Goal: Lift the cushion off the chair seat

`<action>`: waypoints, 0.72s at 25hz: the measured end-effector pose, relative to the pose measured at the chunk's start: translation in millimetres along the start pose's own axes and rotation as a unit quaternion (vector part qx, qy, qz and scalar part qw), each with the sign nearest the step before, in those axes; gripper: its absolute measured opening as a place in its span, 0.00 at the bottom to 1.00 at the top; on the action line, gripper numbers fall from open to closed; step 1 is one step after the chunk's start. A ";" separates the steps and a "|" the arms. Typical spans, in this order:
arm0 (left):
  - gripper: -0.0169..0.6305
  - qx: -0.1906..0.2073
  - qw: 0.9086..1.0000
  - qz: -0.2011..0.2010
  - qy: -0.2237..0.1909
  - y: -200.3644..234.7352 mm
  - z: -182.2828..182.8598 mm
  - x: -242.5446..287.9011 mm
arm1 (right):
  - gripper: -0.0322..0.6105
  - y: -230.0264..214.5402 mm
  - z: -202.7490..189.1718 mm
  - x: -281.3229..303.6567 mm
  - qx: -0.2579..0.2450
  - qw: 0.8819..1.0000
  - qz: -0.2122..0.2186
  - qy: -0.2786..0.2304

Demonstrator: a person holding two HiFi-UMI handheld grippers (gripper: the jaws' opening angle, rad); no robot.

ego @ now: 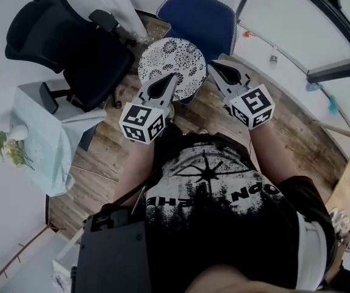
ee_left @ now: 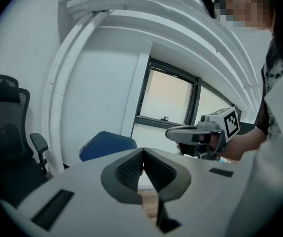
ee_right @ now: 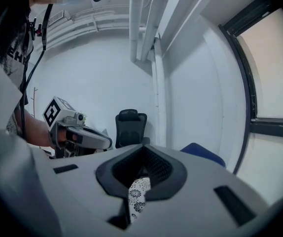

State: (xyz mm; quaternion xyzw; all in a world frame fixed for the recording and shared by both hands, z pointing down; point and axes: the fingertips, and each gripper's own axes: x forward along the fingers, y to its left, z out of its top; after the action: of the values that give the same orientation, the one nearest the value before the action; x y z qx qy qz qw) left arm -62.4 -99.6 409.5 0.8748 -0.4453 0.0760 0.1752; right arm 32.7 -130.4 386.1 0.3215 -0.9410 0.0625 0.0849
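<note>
Holding a round cushion (ego: 175, 60) with a black-and-white floral print, a person in a dark printed T-shirt reaches both forearms forward from the body, seen steeply from above. Each hand carries a gripper, and the two point inward toward each other, their square-marked cubes nearest the person.

The cushion is up in the air between the gripper tips, above the wooden floor (ego: 102, 154) and just in front of a blue chair (ego: 199, 17). It is off that chair's seat, with its patterned face turned up toward the head camera.

The right gripper (ego: 213, 68) meets the cushion's right edge. In the right gripper view its jaws are pressed together, with the patterned fabric showing directly beneath them, so it has hold of the cushion.

The left gripper (ego: 170, 81) lies over the cushion's lower left edge. In the left gripper view its jaws are also fully together. Only floorboards show through the gap beneath them, so whether they pinch the fabric cannot be told.

Both grippers point slightly below level. Each gripper view shows the other gripper across from it at about the same height, with a hand wrapped around its handle.

A black office chair (ego: 71, 41) stands to the left of the blue one. Nearer the left edge is a table (ego: 41, 145) under a pale cloth, with a small bunch of flowers (ego: 7, 146) on it.
</note>
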 end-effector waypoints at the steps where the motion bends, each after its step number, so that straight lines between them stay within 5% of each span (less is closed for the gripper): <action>1: 0.05 0.003 1.000 -0.009 0.001 7.3 3.4 3.9 | 0.08 -3.1 3.3 5.0 0.000 1.000 -0.010 -0.005; 18: 0.05 0.073 0.986 -0.141 0.042 128.9 45.3 62.3 | 0.08 -33.7 15.3 96.1 0.036 0.986 -0.165 -0.002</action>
State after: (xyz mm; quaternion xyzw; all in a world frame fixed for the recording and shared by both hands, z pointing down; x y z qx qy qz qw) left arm -130.5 -233.3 416.4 0.9353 -0.3030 0.1190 0.1385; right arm -23.2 -216.6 392.5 0.4755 -0.8723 0.0806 0.0811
